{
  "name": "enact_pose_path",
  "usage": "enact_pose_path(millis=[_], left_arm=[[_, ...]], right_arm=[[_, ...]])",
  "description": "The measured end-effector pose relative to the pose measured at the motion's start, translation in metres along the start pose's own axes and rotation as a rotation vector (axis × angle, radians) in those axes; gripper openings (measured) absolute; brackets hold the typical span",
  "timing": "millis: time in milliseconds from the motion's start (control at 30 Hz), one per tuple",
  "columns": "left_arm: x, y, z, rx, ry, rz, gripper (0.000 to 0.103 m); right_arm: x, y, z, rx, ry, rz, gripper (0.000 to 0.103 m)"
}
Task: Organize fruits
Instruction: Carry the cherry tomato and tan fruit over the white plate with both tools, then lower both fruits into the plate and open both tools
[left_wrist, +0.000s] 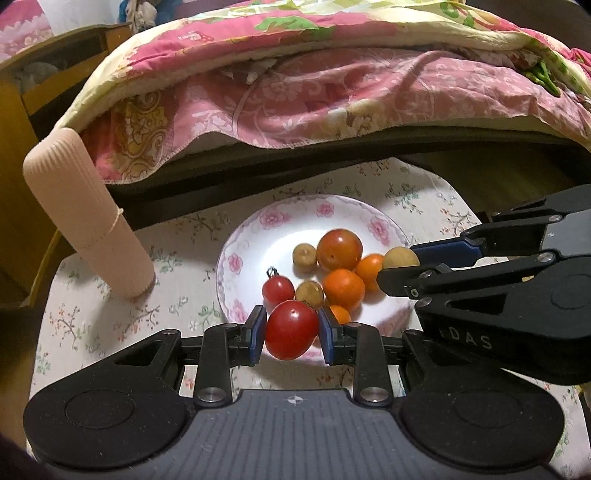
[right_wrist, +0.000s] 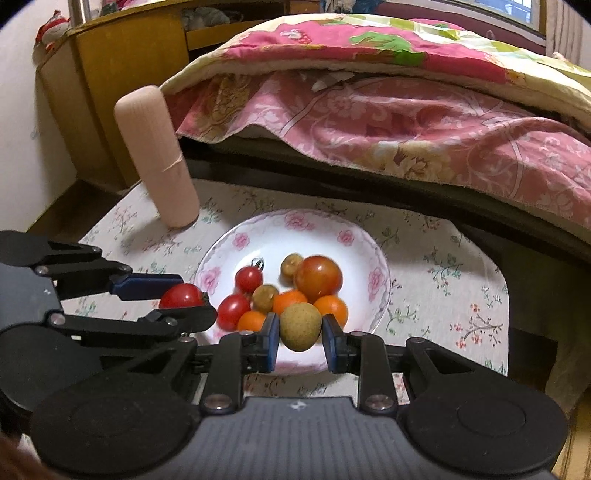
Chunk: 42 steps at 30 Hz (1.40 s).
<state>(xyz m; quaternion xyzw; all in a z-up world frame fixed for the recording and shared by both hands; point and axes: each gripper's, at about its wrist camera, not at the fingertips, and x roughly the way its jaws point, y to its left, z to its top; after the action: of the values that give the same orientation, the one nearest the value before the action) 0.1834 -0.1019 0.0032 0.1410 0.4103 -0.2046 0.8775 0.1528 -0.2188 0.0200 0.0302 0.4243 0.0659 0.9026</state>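
A ribbed pink cylinder (left_wrist: 86, 218) stands on the floral tablecloth (left_wrist: 177, 306), at its far left corner. Beyond the tablecloth lies a pink flowered quilt (left_wrist: 332, 88); a wooden cabinet (right_wrist: 125, 74) stands behind the cylinder.

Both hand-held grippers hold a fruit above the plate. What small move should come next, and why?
Probably lift both a little higher, clear of the pile. The left hand-held gripper is shut on a red tomato and the right hand-held gripper on a brown fruit, both close over the plate. No sorting container is visible.
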Motion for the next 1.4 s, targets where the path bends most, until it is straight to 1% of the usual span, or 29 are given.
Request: enact_pose_path(millis=[400,733,1067,1400], left_arm=[[0.019,0.003,0.009,-0.016,0.007,0.011,0.036],[0.036,0.006,0.016,-0.029,0.012,0.015,0.036],[0.047,0.008,0.021,-0.038,0.008,0.006,0.036],[0.053,0.012,0.021,-0.051,0.01,-0.009,0.037]], right_arm=[[0.021,-0.017,0.013,0.046,0.005,0.007,0.027],[0.04,-0.026,0.021,0.049,0.016,0.002,0.027],[0.052,-0.034,0.026,0.053,0.006,-0.019,0.027],[0.058,-0.036,0.03,0.05,-0.003,-0.022,0.028]])
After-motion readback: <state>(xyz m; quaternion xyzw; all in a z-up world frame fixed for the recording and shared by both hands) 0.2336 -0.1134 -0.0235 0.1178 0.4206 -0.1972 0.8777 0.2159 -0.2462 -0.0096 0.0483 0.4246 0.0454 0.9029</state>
